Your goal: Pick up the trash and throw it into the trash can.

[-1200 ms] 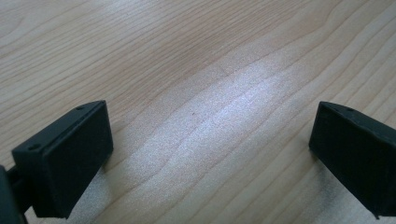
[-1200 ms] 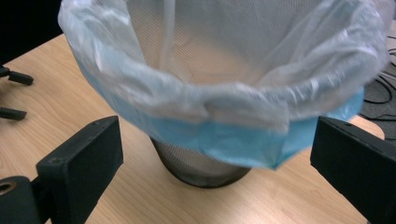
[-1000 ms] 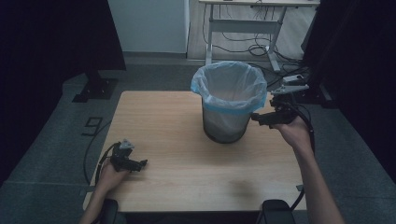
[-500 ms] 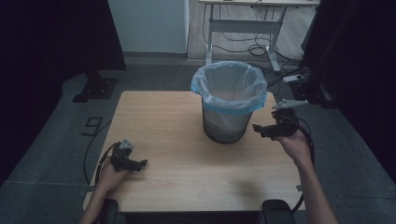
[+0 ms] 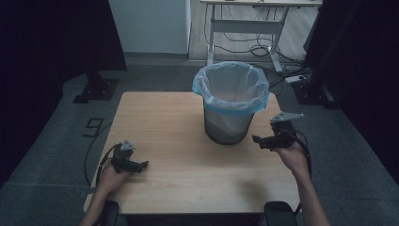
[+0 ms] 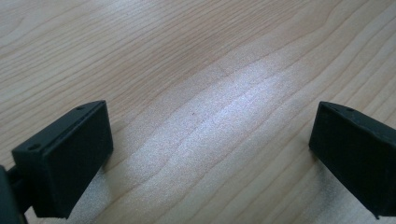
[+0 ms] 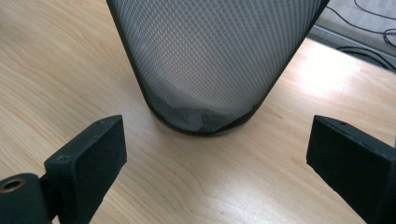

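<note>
A black mesh waste bin [image 5: 229,117] lined with a pale blue bag [image 5: 230,87] stands on the wooden table [image 5: 179,122], right of its middle. My right gripper [image 5: 258,140] is held just right of the bin's base, pointing at it, open and empty; the right gripper view looks straight at the bin's mesh wall [image 7: 215,60] with the bag's folds dark at the bottom. My left gripper [image 5: 143,164] rests low at the table's front left, open, with bare wood [image 6: 210,107] between its jaws.
The table's right edge runs close under my right hand [image 5: 291,157]. Behind the table a white desk frame [image 5: 244,23] stands over loose cables [image 5: 282,70] on the floor. A dark stand base [image 5: 96,89] sits at the far left.
My right gripper has come down and back toward me, from beside the bin's rim to level with its base. The left gripper has stayed put.
</note>
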### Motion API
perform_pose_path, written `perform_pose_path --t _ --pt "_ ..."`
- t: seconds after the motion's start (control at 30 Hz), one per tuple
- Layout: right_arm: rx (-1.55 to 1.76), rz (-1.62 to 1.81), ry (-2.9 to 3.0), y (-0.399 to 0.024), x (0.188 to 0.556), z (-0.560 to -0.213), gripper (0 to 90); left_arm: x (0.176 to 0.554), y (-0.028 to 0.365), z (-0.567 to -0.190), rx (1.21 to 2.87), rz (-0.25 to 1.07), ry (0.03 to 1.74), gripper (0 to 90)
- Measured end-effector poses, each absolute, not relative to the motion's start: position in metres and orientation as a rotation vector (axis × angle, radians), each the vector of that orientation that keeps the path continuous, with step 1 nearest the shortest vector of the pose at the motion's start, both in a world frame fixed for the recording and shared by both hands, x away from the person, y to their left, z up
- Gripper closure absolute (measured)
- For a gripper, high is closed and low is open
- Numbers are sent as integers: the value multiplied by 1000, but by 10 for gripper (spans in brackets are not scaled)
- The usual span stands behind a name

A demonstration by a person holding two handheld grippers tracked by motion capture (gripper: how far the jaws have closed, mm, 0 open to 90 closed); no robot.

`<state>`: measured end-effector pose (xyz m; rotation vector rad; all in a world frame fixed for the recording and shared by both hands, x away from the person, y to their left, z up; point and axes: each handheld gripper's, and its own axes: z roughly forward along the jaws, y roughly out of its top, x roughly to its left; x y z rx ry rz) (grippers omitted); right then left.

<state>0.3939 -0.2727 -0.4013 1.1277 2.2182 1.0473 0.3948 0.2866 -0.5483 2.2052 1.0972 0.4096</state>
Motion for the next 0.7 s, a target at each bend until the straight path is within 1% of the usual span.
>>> perform_pose_path --t 0.03,0.07,0.1,0.2,0.23,0.3,0.33,0.37,0.7 --pt "1137 1049 2224 -273 394 -410 45 395 287 -548 2206 409 1097 0" --pt "1137 1049 2224 -273 394 -410 45 395 287 -548 2206 409 1097 0" --pt "1149 1049 2226 -274 394 -420 41 395 287 -548 2206 410 1097 0" --pt "1162 1052 2228 -274 394 -428 29 395 287 -548 2206 410 1097 0" --pt "1176 1042 2233 -274 394 -437 10 395 287 -548 2206 410 1097 0" --pt "1180 1031 2236 -274 394 -445 0 395 287 -548 2206 409 1096 0" --pt "1180 1031 2236 -274 394 -445 0 395 287 -548 2206 409 1096 0" --pt "1188 1033 2235 -275 393 -454 0 395 287 -548 2207 409 1096 0" --pt "1214 1008 2240 -277 386 -500 0 395 287 -548 2206 409 1097 0"
